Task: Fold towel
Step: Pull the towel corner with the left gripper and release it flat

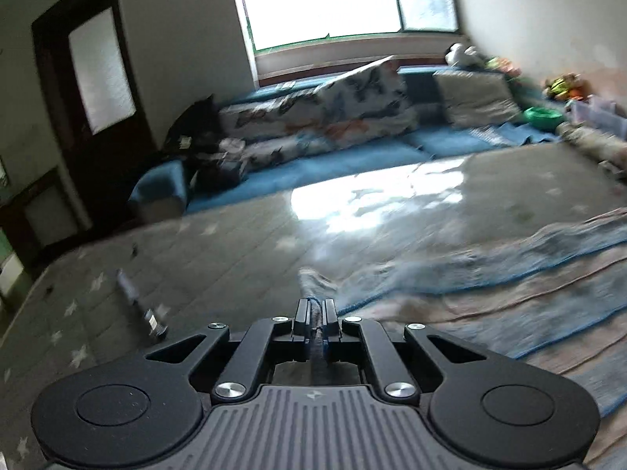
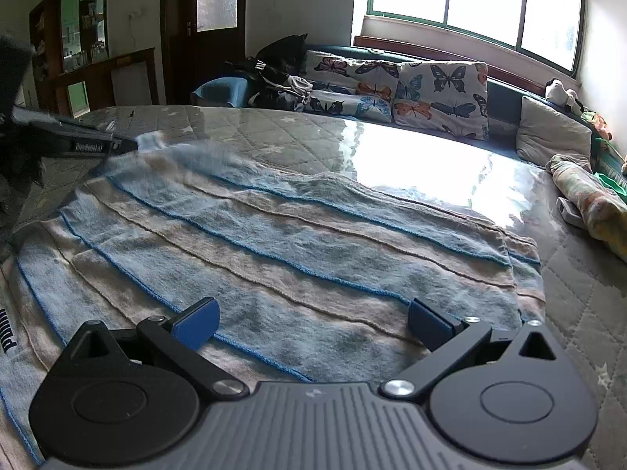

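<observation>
Two grippers work a striped towel (image 2: 282,243) spread on the quilted mattress (image 2: 250,125): the left gripper (image 1: 316,313) is clenched on a lifted towel corner, while the right gripper (image 2: 313,321) hovers above the cloth, fingers (image 2: 196,323) spread wide apart
</observation>
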A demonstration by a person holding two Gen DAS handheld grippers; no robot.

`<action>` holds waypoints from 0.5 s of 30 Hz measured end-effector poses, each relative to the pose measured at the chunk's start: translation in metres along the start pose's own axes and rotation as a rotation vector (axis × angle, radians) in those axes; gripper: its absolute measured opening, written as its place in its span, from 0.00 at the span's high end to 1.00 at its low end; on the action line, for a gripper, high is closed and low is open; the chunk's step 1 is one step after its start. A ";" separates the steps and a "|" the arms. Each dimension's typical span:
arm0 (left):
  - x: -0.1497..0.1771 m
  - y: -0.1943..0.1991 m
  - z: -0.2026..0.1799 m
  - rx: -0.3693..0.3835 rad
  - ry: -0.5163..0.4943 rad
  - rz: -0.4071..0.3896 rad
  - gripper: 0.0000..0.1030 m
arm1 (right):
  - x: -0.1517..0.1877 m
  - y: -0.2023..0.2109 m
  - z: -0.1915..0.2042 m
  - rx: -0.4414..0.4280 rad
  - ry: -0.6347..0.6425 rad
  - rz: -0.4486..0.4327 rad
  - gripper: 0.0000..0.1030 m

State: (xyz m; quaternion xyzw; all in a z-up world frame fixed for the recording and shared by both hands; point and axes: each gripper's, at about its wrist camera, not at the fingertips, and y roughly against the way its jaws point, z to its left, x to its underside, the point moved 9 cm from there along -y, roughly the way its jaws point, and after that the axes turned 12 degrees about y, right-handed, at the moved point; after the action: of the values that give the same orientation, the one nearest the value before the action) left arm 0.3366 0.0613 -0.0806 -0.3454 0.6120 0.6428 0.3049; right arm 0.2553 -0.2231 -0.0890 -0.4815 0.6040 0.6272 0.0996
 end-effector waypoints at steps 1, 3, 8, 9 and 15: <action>0.002 -0.004 0.006 -0.016 0.009 0.013 0.94 | 0.000 0.000 -0.001 0.000 0.000 0.000 0.00; 0.005 -0.008 0.018 -0.055 0.018 0.018 0.94 | -0.001 0.000 -0.001 0.000 0.000 -0.001 0.00; 0.000 -0.003 0.038 -0.059 0.086 0.029 0.90 | -0.002 0.000 -0.002 -0.001 -0.001 -0.001 0.00; 0.000 0.003 0.037 -0.042 0.093 0.031 0.86 | -0.002 0.000 -0.002 -0.001 -0.001 -0.001 0.00; 0.012 0.040 0.020 0.031 0.066 0.015 0.08 | -0.003 -0.001 0.000 0.000 -0.001 -0.001 0.00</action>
State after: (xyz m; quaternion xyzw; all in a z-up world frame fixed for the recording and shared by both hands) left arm 0.2961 0.0780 -0.0670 -0.3569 0.6342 0.6239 0.2849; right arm 0.2574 -0.2218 -0.0876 -0.4816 0.6037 0.6273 0.1001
